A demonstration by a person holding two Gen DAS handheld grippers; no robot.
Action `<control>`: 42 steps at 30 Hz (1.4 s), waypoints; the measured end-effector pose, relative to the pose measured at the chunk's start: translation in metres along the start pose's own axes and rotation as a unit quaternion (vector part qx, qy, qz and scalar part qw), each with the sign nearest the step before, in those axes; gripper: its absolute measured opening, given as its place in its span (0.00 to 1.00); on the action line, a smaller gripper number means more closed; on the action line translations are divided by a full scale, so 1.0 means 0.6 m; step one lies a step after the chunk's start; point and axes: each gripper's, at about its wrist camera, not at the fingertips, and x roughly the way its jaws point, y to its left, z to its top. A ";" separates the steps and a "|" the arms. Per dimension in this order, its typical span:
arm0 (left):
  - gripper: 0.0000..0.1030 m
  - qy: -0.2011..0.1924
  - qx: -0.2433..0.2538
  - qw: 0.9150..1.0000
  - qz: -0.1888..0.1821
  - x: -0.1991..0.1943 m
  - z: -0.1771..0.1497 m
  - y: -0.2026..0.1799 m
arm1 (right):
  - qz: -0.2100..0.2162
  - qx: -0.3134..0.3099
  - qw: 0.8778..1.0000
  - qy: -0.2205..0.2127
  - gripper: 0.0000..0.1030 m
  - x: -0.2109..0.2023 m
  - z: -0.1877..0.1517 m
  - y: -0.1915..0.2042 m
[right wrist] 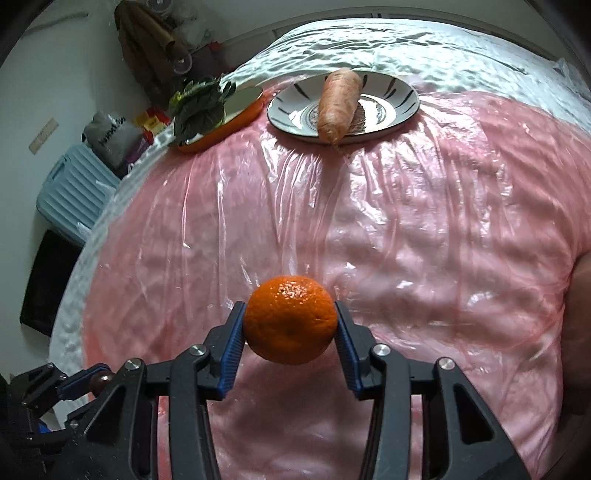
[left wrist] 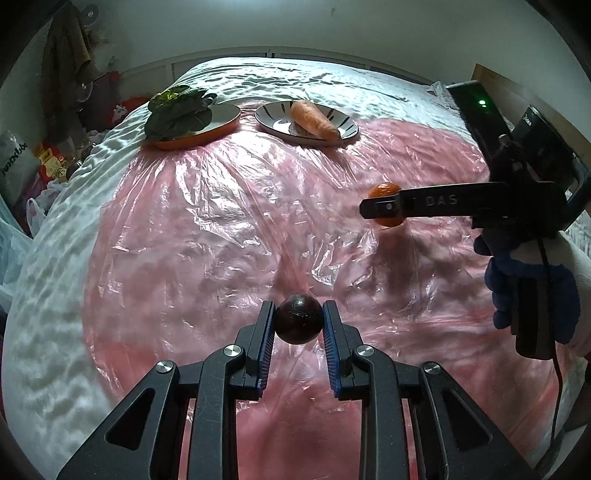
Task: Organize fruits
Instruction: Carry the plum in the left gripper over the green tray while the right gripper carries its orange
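Left hand-held gripper around dark plum; right hand-held gripper around orange.

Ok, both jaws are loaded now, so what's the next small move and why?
Probably carry the orange in the right gripper forward toward the striped plate with the carrot; it is lifted, and that plate has bare room. The left gripper can wait with its dark fruit. Which plate is meant is unclear.

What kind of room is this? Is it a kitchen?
Probably a bedroom, not a kitchen. The plates sit on what looks like a bed covered with pink plastic sheeting. Clothes hang on the wall, and a blue suitcase stands beside it.
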 end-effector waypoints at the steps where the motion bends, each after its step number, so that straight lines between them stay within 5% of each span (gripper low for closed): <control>1: 0.21 -0.001 -0.001 1.000 0.000 -0.002 0.000 -0.001 | 0.000 -0.001 1.000 -0.002 0.71 -0.005 -0.003 0.000; 14: 0.21 0.001 0.004 1.000 -0.007 -0.035 0.003 -0.034 | 0.008 -0.021 1.000 0.005 0.71 -0.084 -0.075 0.022; 22: 0.21 0.011 0.032 0.999 -0.029 -0.053 0.005 -0.107 | 0.008 -0.020 1.000 0.021 0.71 -0.151 -0.146 -0.001; 31: 0.21 0.038 0.095 0.992 -0.078 -0.052 0.004 -0.240 | -0.030 0.035 0.999 0.028 0.72 -0.248 -0.222 -0.112; 42: 0.21 0.052 0.201 0.964 -0.168 -0.034 0.017 -0.476 | -0.103 0.118 0.988 -0.002 0.72 -0.387 -0.289 -0.300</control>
